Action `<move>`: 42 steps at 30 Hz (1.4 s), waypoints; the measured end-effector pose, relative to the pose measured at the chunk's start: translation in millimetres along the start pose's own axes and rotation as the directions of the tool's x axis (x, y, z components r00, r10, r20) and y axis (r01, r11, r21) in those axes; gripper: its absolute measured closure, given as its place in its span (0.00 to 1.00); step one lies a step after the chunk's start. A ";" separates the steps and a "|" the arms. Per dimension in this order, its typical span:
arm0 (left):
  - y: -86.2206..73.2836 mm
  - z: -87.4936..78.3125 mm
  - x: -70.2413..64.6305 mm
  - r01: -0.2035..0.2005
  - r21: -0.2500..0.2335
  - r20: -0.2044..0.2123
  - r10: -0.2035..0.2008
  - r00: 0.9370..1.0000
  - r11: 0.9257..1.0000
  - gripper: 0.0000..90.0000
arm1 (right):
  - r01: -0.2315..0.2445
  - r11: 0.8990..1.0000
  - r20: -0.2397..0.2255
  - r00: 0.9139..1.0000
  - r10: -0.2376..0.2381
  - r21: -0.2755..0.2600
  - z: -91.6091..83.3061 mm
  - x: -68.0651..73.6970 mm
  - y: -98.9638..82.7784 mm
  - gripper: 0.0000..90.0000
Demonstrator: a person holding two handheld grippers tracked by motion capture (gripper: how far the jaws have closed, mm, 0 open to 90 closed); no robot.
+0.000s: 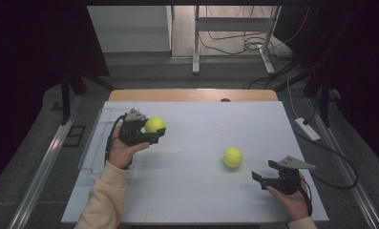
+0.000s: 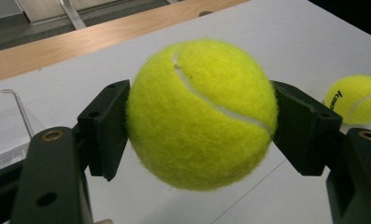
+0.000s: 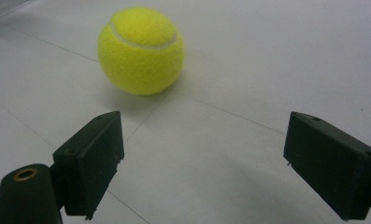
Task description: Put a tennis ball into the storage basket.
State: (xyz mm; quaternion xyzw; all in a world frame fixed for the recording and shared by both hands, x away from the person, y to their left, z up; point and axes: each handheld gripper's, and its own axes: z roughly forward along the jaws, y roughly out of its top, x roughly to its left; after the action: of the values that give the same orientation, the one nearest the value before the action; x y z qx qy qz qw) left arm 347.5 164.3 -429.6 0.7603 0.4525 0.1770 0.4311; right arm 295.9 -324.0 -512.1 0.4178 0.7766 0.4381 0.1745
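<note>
My left gripper (image 1: 154, 129) is shut on a yellow tennis ball (image 1: 154, 124) and holds it a little above the white table at the left. In the left gripper view both black pads (image 2: 106, 128) press the sides of that ball (image 2: 202, 114). A second tennis ball (image 1: 232, 157) rests on the table right of the middle; it lies at the right edge of the left gripper view (image 2: 356, 99). My right gripper (image 1: 265, 171) stands open low over the table, just right of that ball (image 3: 141, 49), which lies ahead of its jaws and apart from them.
A clear plastic tray (image 1: 94, 143) lies along the table's left edge, beside my left hand. The white table top (image 1: 196, 191) has a wooden strip (image 1: 192, 95) at its far edge. Table legs and cables stand on the floor beyond.
</note>
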 end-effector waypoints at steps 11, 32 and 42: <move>0.7 -6.8 3.7 0.007 -0.026 -0.010 -0.007 1.000 1.000 0.30 | 0.000 1.000 0.001 1.000 0.000 0.002 -0.1 -0.3 -0.2 0.14; 1.1 -21.7 15.3 0.035 -0.071 -0.039 -0.037 0.999 0.997 0.30 | -0.007 1.000 0.006 1.000 0.007 0.000 -0.7 -0.4 -0.4 0.14; -0.6 -26.0 23.8 0.054 -0.081 -0.060 -0.059 0.996 0.995 0.30 | -0.006 1.000 0.007 1.000 0.006 0.001 -0.6 -0.4 -0.6 0.14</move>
State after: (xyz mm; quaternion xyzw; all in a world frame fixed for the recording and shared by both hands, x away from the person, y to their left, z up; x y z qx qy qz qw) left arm 342.7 197.3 -418.2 0.7236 0.4797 0.2061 0.4515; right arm 295.4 -324.8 -512.3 0.4217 0.7750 0.4367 0.1757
